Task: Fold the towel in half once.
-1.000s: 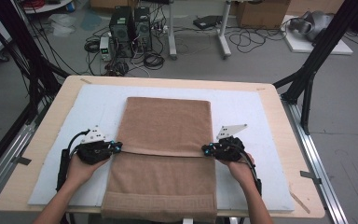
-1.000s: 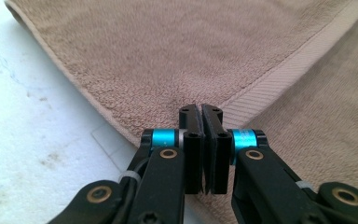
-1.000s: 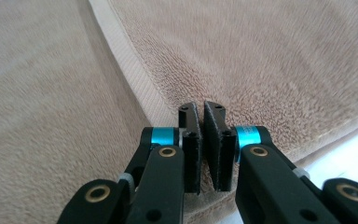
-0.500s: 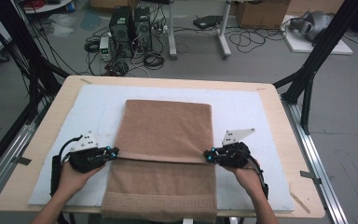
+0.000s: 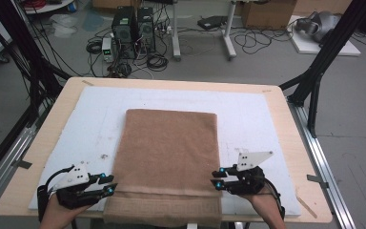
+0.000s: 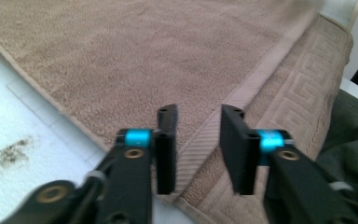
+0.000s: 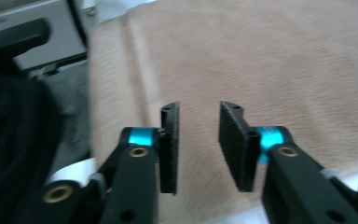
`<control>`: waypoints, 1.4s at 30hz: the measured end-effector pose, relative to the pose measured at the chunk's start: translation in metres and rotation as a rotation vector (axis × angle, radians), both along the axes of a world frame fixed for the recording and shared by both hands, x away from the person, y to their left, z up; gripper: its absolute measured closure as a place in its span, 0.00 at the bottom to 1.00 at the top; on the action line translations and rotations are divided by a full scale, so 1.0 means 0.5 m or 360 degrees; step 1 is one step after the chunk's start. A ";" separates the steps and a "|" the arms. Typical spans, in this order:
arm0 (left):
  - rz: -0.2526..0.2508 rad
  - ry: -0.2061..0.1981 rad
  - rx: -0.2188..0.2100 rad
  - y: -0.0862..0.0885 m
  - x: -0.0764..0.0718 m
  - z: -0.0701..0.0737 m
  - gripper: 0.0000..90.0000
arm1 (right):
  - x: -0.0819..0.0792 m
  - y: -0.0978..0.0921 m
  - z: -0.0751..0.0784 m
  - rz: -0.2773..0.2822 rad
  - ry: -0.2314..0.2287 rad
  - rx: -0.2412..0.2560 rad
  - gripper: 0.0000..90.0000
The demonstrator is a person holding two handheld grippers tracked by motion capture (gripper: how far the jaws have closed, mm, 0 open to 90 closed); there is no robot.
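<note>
I hover both grippers over the near end of a brown terry towel (image 5: 167, 160), which lies lengthwise down the middle of the white foam pad (image 5: 248, 119) with its folded top layer stopping just short of the Greek-key border (image 5: 162, 211) at 6 o'clock. My left gripper (image 5: 108, 183) sits at the towel's 7 o'clock corner and my right gripper (image 5: 216, 177) at 5 o'clock, each by a side edge so the layer lies square. Both sets of jaws stand parted with nothing between them; the left gripper view shows its jaws straddling the woven band (image 6: 242, 95), so I judge the fold just laid.
</note>
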State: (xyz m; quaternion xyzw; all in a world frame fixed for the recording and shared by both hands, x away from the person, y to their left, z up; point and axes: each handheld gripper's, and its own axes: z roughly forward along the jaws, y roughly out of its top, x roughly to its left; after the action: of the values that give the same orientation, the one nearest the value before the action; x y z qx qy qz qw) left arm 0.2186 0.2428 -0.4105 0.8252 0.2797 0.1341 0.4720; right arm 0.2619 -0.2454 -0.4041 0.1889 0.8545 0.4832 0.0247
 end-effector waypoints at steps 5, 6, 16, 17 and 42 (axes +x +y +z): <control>0.0150 -0.0040 0.0004 -0.008 0.084 -0.003 0.68 | 0.067 0.008 0.003 -0.0167 -0.0054 -0.0127 0.63; 0.0190 -0.0042 0.0000 -0.008 0.104 -0.007 0.68 | 0.084 0.008 0.001 -0.0214 -0.0063 -0.0149 0.62; 0.0502 0.0145 0.0056 -0.009 0.240 -0.060 0.58 | 0.232 0.012 -0.050 -0.0520 0.0044 -0.0299 0.54; 0.0502 0.0176 0.0049 -0.008 0.246 -0.066 0.57 | 0.239 0.012 -0.058 -0.0545 0.0061 -0.0308 0.53; 0.0635 0.0128 0.0052 -0.045 0.347 -0.066 0.94 | 0.333 0.023 -0.062 -0.0620 0.0161 -0.0349 0.91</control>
State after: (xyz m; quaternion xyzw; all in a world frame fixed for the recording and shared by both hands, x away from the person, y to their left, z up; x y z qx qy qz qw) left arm 0.3922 0.2203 -0.4433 0.7657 0.4541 0.1964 0.4109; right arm 0.4283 -0.2341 -0.4348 0.3704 0.8495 0.3635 0.0950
